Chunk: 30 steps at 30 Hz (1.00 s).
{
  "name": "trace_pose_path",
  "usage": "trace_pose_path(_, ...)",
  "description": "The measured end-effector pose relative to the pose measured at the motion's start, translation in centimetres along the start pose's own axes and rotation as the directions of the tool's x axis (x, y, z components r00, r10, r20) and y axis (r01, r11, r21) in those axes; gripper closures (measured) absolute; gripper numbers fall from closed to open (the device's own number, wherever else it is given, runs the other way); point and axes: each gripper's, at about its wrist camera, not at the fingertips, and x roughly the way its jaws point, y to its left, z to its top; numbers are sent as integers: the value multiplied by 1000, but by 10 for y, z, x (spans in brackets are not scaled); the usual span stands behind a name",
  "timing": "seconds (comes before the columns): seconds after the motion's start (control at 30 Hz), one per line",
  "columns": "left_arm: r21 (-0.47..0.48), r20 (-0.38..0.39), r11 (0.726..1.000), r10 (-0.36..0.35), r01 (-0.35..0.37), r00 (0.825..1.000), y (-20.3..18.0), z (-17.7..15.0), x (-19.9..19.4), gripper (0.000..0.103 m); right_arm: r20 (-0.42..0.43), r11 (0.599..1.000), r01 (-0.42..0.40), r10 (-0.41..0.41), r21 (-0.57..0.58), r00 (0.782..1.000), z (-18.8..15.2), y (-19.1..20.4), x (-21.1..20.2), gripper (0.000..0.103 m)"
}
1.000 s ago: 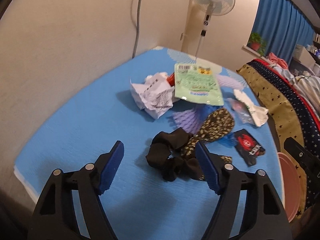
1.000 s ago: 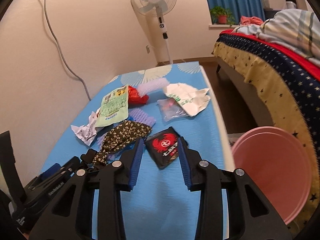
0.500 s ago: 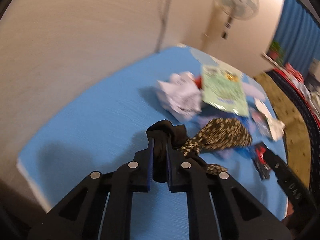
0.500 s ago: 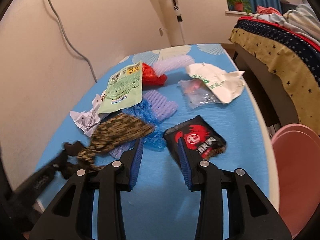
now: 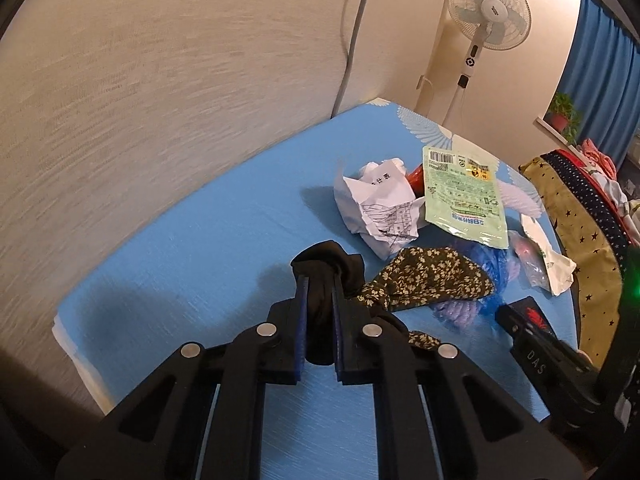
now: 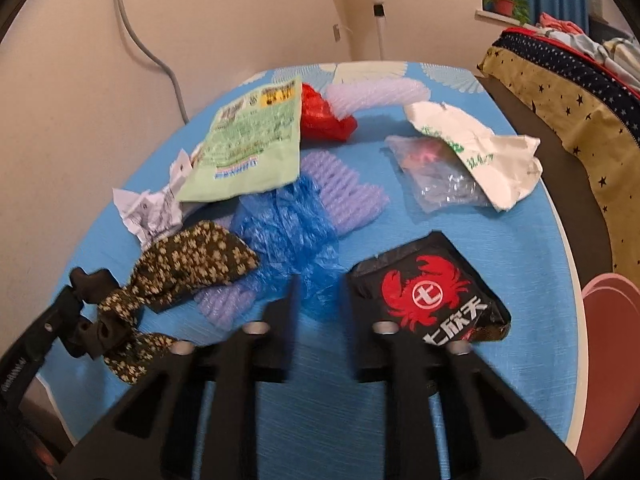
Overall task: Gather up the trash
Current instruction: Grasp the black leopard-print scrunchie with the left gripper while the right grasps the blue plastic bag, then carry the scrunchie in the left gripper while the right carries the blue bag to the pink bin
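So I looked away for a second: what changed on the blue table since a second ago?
The left gripper closed on the black scrunchie, dragging its floral bow leftward. The right gripper moved left off the black crab packet, still open. The other trash stayed put.

Crumpled paper (image 6: 150, 210) left of pouch (image 6: 248, 148); crab packet (image 6: 430, 296) right of hair tie (image 6: 176, 268).

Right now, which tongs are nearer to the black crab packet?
Right. The right tongs are open with one finger beside the crab packet; the left tongs, shut on the scrunchie, are farther off.
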Motion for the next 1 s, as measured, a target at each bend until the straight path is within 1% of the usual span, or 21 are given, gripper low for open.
trace_pose_path(0.1,0,9,1000,-7,7,1000,0,1,-5,93,21,1000,-8,8,1,1000,0,-1,-8,103)
trace_pose_path(0.2,0,26,1000,-17,17,1000,2,2,-12,93,61,1000,-22,22,-10,998,1,2,-26,103)
trace_pose_path(0.37,20,69,999,-49,48,996,-3,6,-29,93,131,999,-46,48,-21,990,2,4,-70,103)
trace_pose_path(0.47,32,81,997,-77,75,994,-7,7,-38,93,162,998,-51,55,-32,985,6,5,-93,103)
trace_pose_path(0.7,75,108,987,-149,142,983,-14,7,-61,93,189,998,-40,49,-52,981,11,3,-133,103)
trace_pose_path(0.8,82,125,985,-163,154,979,-15,8,-71,93,197,998,-23,35,-64,980,8,-1,-151,103)
trace_pose_path(1.0,110,181,981,-179,160,967,-19,13,-94,93,217,999,7,3,-44,976,6,-18,-188,103)
